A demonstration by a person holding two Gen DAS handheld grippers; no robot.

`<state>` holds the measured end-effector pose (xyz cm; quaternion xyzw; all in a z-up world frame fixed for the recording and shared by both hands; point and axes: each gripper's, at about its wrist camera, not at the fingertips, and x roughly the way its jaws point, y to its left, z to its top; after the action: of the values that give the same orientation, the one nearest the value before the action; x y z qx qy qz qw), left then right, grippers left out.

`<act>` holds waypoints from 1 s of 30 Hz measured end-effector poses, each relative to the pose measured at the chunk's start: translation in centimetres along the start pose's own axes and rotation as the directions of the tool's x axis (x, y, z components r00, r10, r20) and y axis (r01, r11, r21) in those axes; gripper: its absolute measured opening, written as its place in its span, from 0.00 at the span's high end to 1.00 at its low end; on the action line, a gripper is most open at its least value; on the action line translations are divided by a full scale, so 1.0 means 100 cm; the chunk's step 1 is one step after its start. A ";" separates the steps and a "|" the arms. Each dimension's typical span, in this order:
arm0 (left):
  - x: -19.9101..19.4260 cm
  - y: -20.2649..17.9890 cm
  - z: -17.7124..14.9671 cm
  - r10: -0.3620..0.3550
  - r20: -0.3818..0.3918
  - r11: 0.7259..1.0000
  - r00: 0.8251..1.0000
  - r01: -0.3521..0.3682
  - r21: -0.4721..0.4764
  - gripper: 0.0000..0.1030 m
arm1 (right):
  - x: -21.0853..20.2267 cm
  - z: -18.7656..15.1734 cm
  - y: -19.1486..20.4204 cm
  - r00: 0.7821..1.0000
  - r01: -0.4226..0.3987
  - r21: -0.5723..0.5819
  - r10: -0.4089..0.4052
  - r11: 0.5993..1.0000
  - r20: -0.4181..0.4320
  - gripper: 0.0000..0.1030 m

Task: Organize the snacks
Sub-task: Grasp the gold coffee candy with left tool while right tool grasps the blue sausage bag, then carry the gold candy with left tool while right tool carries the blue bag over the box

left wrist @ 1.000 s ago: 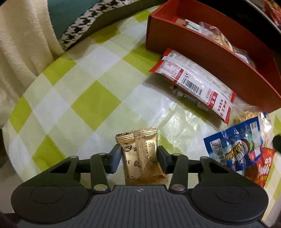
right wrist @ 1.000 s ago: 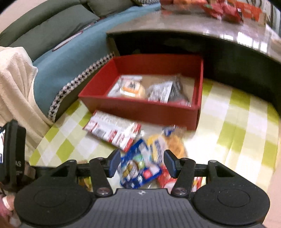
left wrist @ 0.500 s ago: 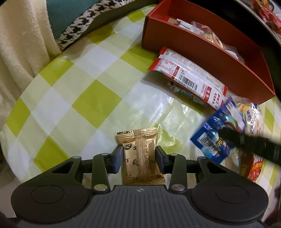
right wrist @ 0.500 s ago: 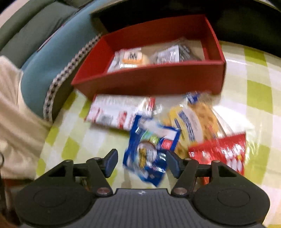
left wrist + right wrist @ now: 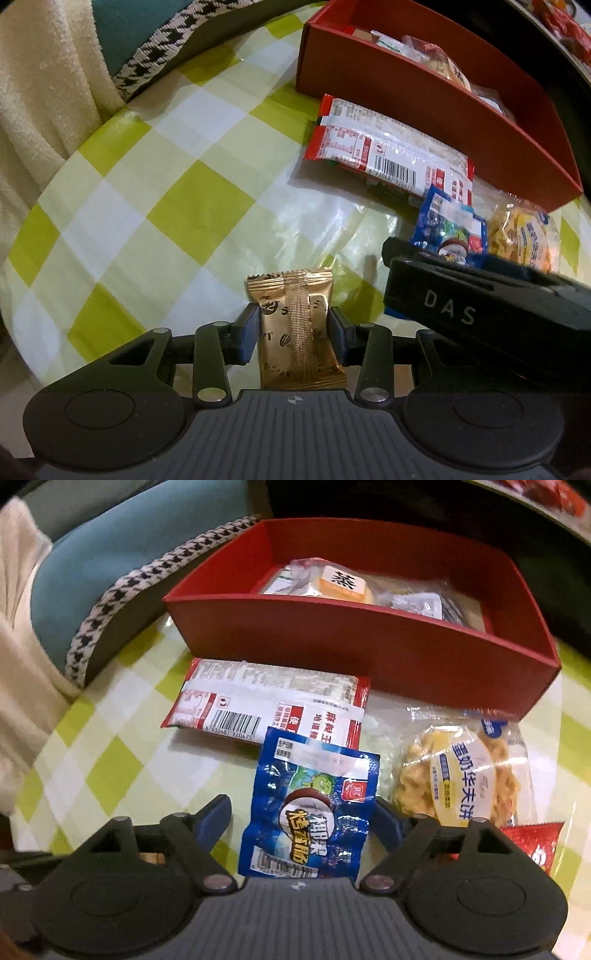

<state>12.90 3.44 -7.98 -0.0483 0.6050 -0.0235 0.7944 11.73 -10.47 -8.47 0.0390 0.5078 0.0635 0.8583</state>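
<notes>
Here, low in the centre of the left wrist view, the left tool (image 5: 293,334) is clenched on a gold snack packet (image 5: 297,328); both pads press its sides and it stands upright between them, its crimped top edge toward the middle of the frame. At the right of that view the dark body of the right tool (image 5: 480,310) reaches in above the blue packet.

In the right wrist view the right tool (image 5: 301,818) is at the lower centre with its jaws opening; a blue snack packet (image 5: 310,812) lies between them on the tabletop (image 5: 107,775), with a gap showing at the left pad, while the right pad is partly hidden behind the packet's edge, so contact there cannot be told. The tabletop carries a green and white checked cloth.

Just right of the blue packet lies a clear bag of yellow waffle cakes (image 5: 461,775); at the lower right edge a red foil packet (image 5: 535,843) shows a corner. Beyond the blue packet, toward the middle of the frame, a long red and white packet (image 5: 269,709) lies barcode up, its near edge under the blue packet's top.

Farther still, across the upper centre, stands a red box (image 5: 369,646) with several wrapped snacks (image 5: 343,581) inside. At the upper left are a teal cushion (image 5: 92,568) with houndstooth trim and a cream blanket (image 5: 18,627).
</notes>
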 end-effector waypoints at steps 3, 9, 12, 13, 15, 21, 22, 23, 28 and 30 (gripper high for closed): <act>-0.001 0.002 0.000 -0.005 -0.001 1.000 1.000 0.005 -0.005 0.51 | -0.002 -0.001 -0.003 1.000 0.005 -0.040 -0.005 0.999 0.001 0.28; 0.002 0.008 0.000 0.000 -0.019 1.000 1.000 0.000 -0.016 0.35 | -0.013 -0.004 -0.018 1.000 -0.020 -0.030 0.020 0.999 -0.010 0.28; 0.003 0.003 0.000 0.010 -0.010 1.000 1.000 -0.010 -0.005 0.30 | -0.026 -0.003 -0.024 0.999 -0.033 -0.014 0.034 0.999 0.010 0.28; 0.004 0.000 0.000 0.018 -0.006 1.000 1.000 -0.018 0.004 0.29 | -0.031 -0.003 -0.026 0.999 -0.042 -0.007 0.042 0.999 0.018 0.28; 0.006 -0.006 0.000 0.038 0.001 0.999 0.999 -0.038 0.016 0.29 | -0.039 -0.004 -0.028 0.998 -0.053 -0.005 0.053 0.999 0.032 0.28; 0.003 -0.010 -0.004 0.044 0.011 0.999 0.999 -0.045 0.026 0.53 | -0.051 -0.004 -0.034 0.996 -0.070 0.002 0.070 0.998 0.055 0.28; 0.001 -0.009 -0.004 0.032 0.004 0.999 0.999 -0.032 0.021 0.54 | -0.053 -0.003 -0.034 0.996 -0.071 0.002 0.071 0.997 0.060 0.28; 0.000 -0.009 -0.004 0.029 0.005 0.999 1.000 -0.029 0.019 0.54 | -0.056 -0.003 -0.035 0.995 -0.074 0.002 0.073 0.997 0.066 0.28; -0.023 -0.020 -0.003 0.035 0.076 0.999 0.996 -0.037 0.031 0.54 | -0.074 -0.003 -0.040 0.991 -0.083 0.005 0.082 0.997 0.104 0.28; -0.033 -0.024 0.000 0.031 0.107 0.999 0.994 -0.034 0.026 0.54 | -0.082 -0.004 -0.043 0.990 -0.083 0.007 0.082 0.996 0.117 0.28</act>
<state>12.03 1.41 -4.60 -0.0284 0.5619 -0.0163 0.8266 7.77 -15.93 -2.15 0.0689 0.4550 0.0935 0.8829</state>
